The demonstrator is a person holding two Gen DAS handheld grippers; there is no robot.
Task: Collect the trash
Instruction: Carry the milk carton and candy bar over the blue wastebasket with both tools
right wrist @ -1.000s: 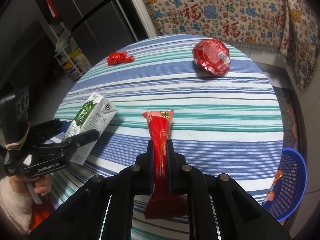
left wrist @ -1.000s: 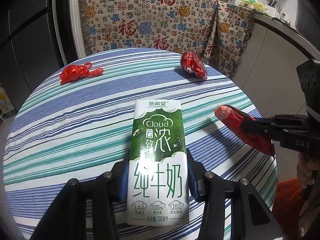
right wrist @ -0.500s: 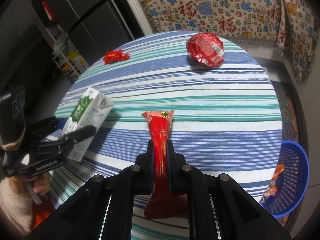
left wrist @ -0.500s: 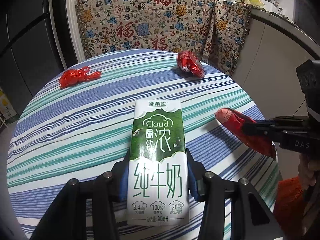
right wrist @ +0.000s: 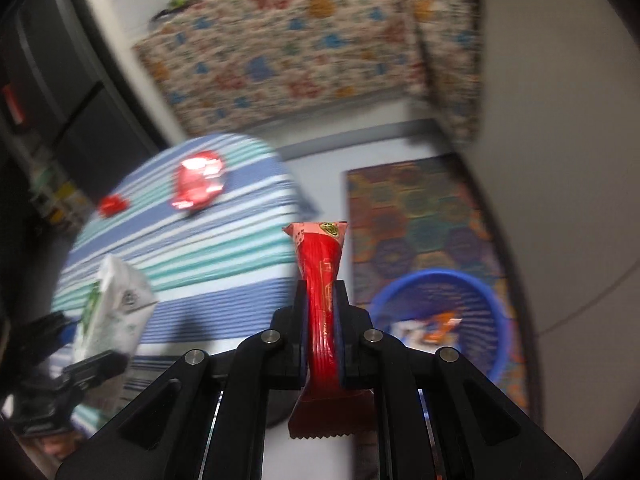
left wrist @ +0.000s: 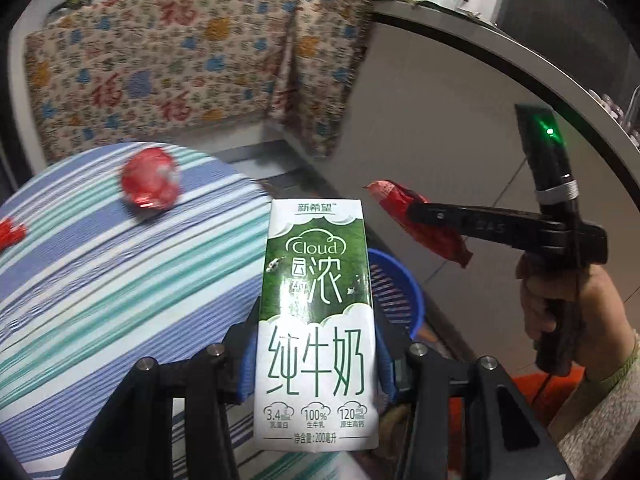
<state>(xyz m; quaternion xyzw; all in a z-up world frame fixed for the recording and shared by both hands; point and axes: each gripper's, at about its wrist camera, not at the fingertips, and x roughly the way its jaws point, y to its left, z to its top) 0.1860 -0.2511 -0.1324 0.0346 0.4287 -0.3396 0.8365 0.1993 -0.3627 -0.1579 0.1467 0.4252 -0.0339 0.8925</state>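
Both loads are off the counter (left wrist: 120, 288) and on their way to the blue basket (right wrist: 440, 320) on the floor: the left gripper (left wrist: 316, 356) pinches the milk carton (left wrist: 318, 312) by its sides, the right gripper (right wrist: 322, 332) is pressed tight on the red wrapper (right wrist: 320, 276). I'd bring each one right over the rim before letting go, wrapper first, since light foil could flutter wide if dropped from high. Two red scraps (right wrist: 198, 184) lie on the counter for later.
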